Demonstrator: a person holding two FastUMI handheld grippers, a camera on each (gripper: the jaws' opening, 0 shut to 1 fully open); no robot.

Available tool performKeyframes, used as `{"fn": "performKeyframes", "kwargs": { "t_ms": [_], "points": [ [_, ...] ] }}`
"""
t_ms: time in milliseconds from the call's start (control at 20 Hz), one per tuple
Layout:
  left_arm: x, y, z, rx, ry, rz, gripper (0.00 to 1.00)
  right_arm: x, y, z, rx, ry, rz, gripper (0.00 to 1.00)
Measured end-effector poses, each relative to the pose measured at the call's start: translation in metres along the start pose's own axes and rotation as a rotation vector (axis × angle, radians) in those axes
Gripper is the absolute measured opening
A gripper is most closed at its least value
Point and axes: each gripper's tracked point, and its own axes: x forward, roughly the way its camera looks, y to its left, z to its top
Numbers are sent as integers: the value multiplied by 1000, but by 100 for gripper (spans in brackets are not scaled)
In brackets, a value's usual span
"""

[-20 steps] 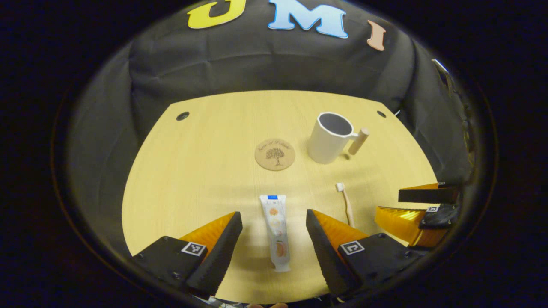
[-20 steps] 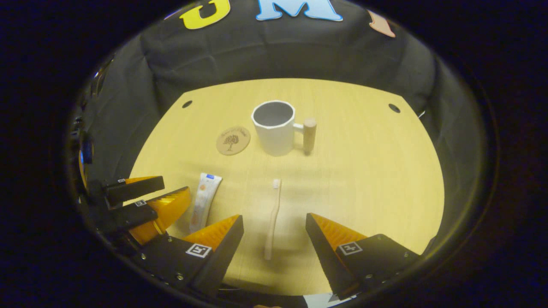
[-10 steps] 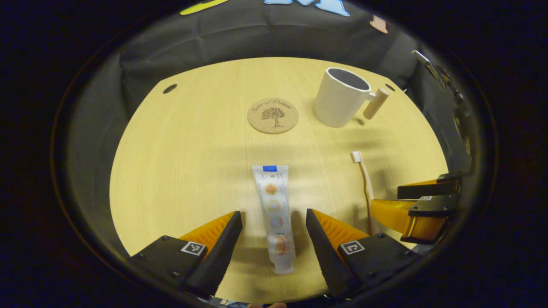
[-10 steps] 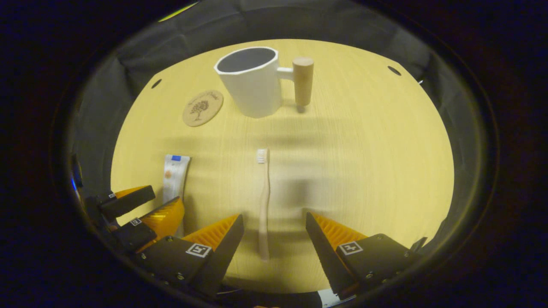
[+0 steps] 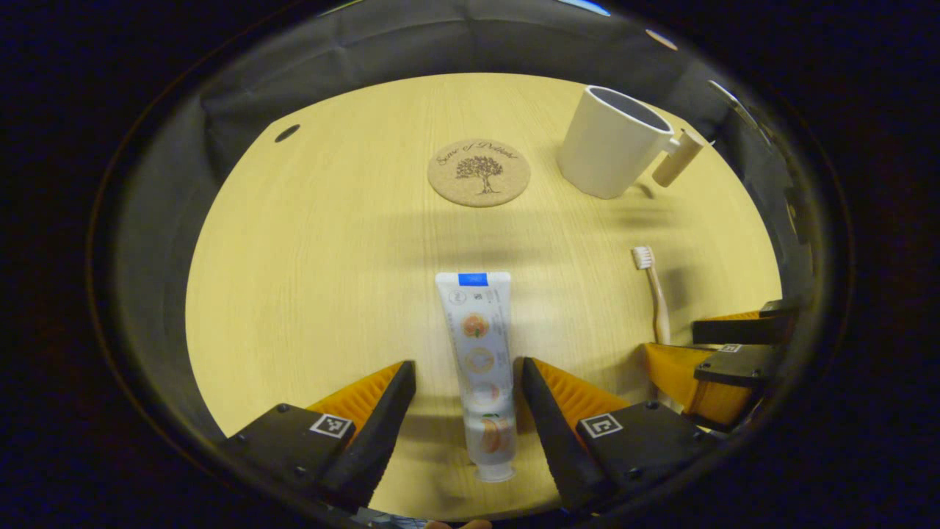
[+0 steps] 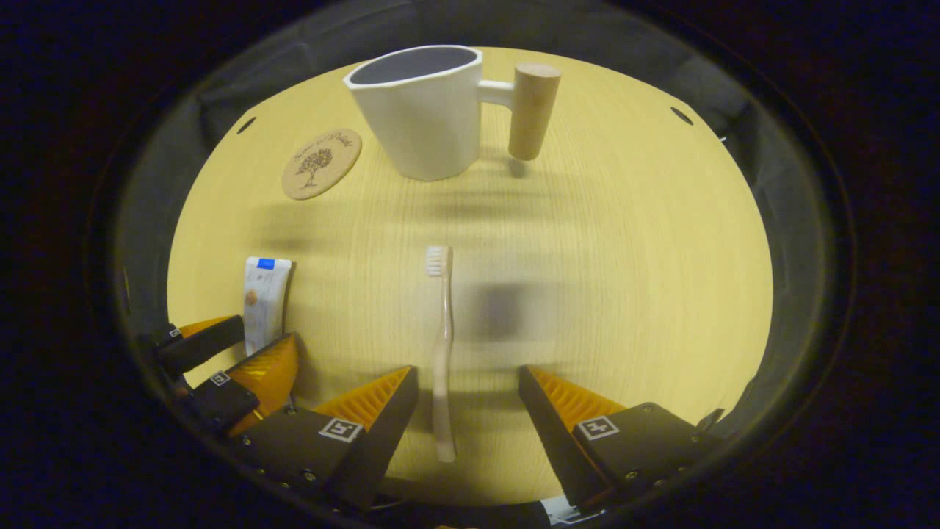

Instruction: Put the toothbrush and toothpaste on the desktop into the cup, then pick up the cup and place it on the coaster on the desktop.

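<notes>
My left gripper (image 5: pixel 468 382) hangs wide open with the toothpaste (image 5: pixel 480 360) lying flat between its fingers. My right gripper (image 6: pixel 468 389) is open too, straddling the toothbrush (image 6: pixel 441 353); cup (image 6: pixel 422 110) and coaster (image 6: pixel 322 163) sit ahead.

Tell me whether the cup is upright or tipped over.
Upright: the cup stands on its base on the table, open rim facing up, handle out sideways.

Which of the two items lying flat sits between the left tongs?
The toothpaste: its cap end lies between the open left tongs. The toothbrush lies between the open right tongs instead, bristles toward the cup.
</notes>
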Motion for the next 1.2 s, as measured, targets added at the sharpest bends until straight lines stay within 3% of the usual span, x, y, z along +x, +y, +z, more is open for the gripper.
{"fn": "performKeyframes", "kwargs": {
  "t_ms": [200,300,400,450,500,550,600,700,750,900,950,1000,1200],
  "points": [
    [0,-2,1,9,14,-3,97,0,1,0,6,29,-11,90],
    [1,-5,2,27,25,-9,85,-1,2,-3,12,59,-17,84],
    [3,-9,3,37,39,-6,61,-3,1,-6,11,91,-19,79],
    [4,-10,4,38,40,-10,48,-1,-1,-6,25,91,-23,62],
    [2,-11,3,41,59,-1,45,-2,-4,-6,40,100,-28,52],
    [1,-12,6,40,59,-6,41,-4,-7,-3,52,104,-33,33],
    [1,-11,4,38,73,-2,37,-1,-7,-6,69,117,-25,22],
    [2,-12,4,33,80,4,31,-4,-13,-3,71,113,-33,17],
    [3,-11,4,30,71,8,31,1,-14,2,85,111,-31,5],
    [3,-10,2,19,76,12,18,-2,-16,-3,75,103,-22,2],
    [3,-11,15,0,23,8,17,-1,-18,-2,79,97,-18,2],
    [0,-9,7,-20,43,8,9,-1,-20,-3,82,93,-14,2],
    [-2,-10,9,-22,28,-9,8,-3,-25,-1,114,71,8,2]
  ]
}}
